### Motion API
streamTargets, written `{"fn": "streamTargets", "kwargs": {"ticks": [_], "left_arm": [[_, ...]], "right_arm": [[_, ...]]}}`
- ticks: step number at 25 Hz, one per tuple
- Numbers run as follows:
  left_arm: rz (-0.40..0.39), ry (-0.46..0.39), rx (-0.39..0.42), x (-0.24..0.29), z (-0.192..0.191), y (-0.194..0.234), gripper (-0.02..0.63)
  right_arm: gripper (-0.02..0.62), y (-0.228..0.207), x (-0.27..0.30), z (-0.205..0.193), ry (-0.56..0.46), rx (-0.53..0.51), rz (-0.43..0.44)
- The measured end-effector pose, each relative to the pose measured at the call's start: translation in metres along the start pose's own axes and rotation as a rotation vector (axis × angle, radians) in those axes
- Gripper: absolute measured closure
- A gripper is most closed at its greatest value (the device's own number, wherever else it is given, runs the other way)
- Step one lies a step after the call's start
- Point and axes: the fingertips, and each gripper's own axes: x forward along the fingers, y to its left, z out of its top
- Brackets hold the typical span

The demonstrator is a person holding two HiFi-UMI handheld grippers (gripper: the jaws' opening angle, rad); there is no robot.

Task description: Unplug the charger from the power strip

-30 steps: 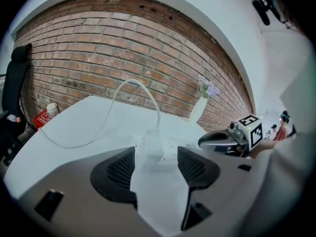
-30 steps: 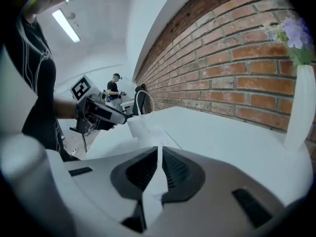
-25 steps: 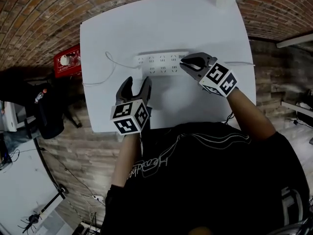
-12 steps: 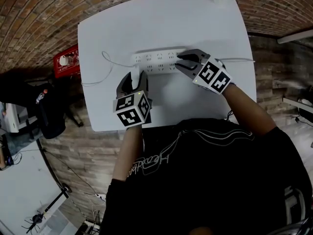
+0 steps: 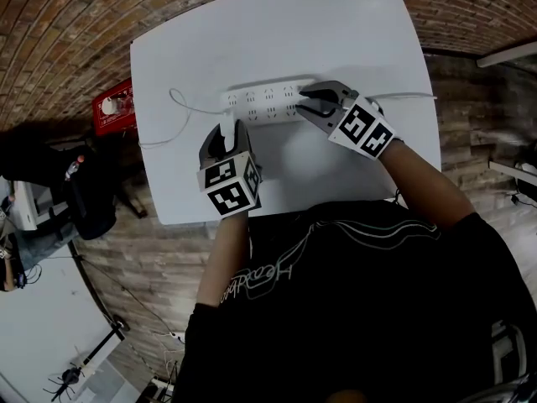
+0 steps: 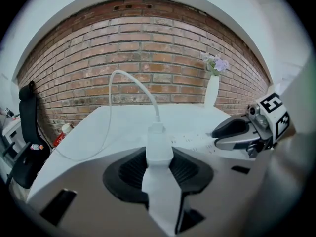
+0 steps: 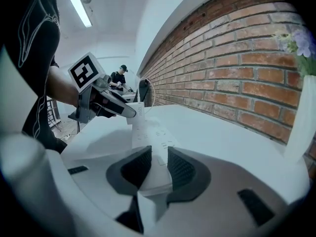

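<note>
While the left gripper's jaws have just been closing, their pads clamp the white charger from both sides. The charger stands upright on the left end of the strip, its cable arcing up and away to the left. The right gripper's jaws are clenched on the strip's right end, which lies flat on the table.

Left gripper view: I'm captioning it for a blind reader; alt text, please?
The left gripper, its jaws just closing, clamps a white charger plugged into a power strip. Its cable arcs up leftward; the right gripper sits at right, brick wall behind.
</note>
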Motion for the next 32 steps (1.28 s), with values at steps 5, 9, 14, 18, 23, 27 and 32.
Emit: {"fn": "streamTargets", "kwargs": {"ticks": [5, 9, 14, 18, 23, 27, 32], "left_arm": [[-0.016, 0.027, 0.0, -0.0016, -0.0016, -0.0007, 0.473], [-0.062, 0.027, -0.084, -0.0006, -0.0017, 0.0018, 0.471], [-0.032, 0.018, -0.038, -0.0007, -0.0019, 0.003, 0.472], [0.077, 0.03, 0.078, -0.0028, -0.0021, 0.0013, 0.471], [0.058, 0.024, 0.038, -0.0035, -0.0001, 0.0007, 0.471], [-0.01, 0.029, -0.072, -0.0021, -0.0017, 0.0044, 0.469], [0.023, 0.025, -0.05, -0.003, 0.0, 0.005, 0.47]], "right_arm": [[0.514, 0.0008, -0.0011, -0.0001, -0.004, -0.003, 0.018], [0.514, 0.0014, -0.0017, 0.0004, -0.014, -0.011, 0.017], [0.514, 0.0016, -0.0011, 0.001, -0.02, -0.023, 0.003], [0.516, 0.003, -0.0004, 0.0005, -0.024, -0.03, 0.0], [0.54, 0.0056, -0.0008, 0.0021, -0.028, -0.056, 0.012], [0.54, 0.0058, -0.0006, 0.0015, -0.031, -0.06, 0.008], [0.54, 0.006, 0.0003, 0.0022, -0.027, -0.054, 0.017]]}}
